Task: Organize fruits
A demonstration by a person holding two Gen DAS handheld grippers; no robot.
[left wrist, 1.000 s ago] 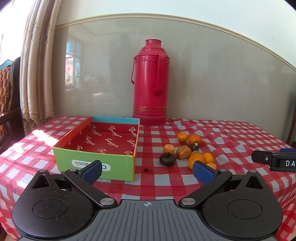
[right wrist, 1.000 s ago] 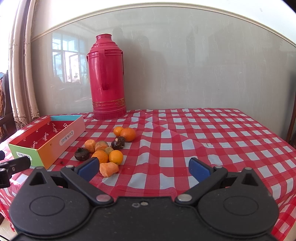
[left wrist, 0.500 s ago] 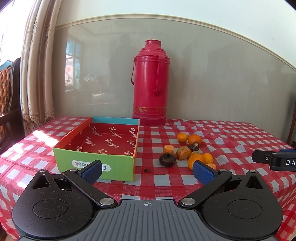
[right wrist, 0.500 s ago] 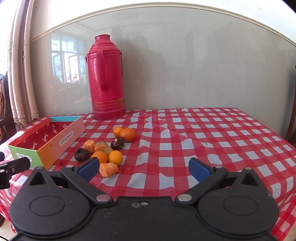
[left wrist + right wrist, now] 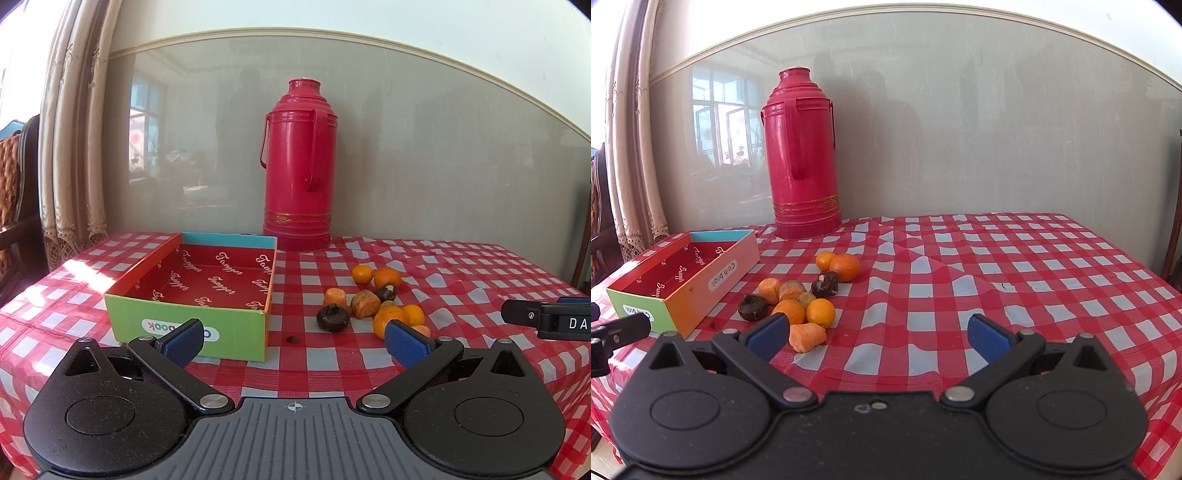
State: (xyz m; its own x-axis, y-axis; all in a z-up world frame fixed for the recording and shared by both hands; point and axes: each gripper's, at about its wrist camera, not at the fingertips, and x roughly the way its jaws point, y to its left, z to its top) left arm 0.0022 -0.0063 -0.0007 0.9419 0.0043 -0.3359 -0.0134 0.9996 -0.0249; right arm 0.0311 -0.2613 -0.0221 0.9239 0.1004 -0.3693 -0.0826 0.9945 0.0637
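Several small fruits lie in a loose cluster on the red checked tablecloth: oranges (image 5: 845, 267), dark mangosteens (image 5: 332, 317) and orange carrot-like chunks (image 5: 807, 336). An empty shallow cardboard box (image 5: 207, 280) with a green front and red inside sits to their left, also seen in the right wrist view as the box (image 5: 683, 280). My left gripper (image 5: 295, 341) hovers open near the table's front edge, before the box and the fruits. My right gripper (image 5: 877, 336) is open too, low over the cloth just right of the cluster, holding nothing.
A tall red thermos flask (image 5: 299, 166) stands at the back against the wall, behind the box and fruits. The cloth (image 5: 1015, 273) stretches bare to the right. A curtain (image 5: 70, 122) hangs at the left, with a wooden chair beside it.
The right wrist view has shifted slightly, with the fruits and thermos a little nearer. The left view is almost unchanged. Both grippers stay open.
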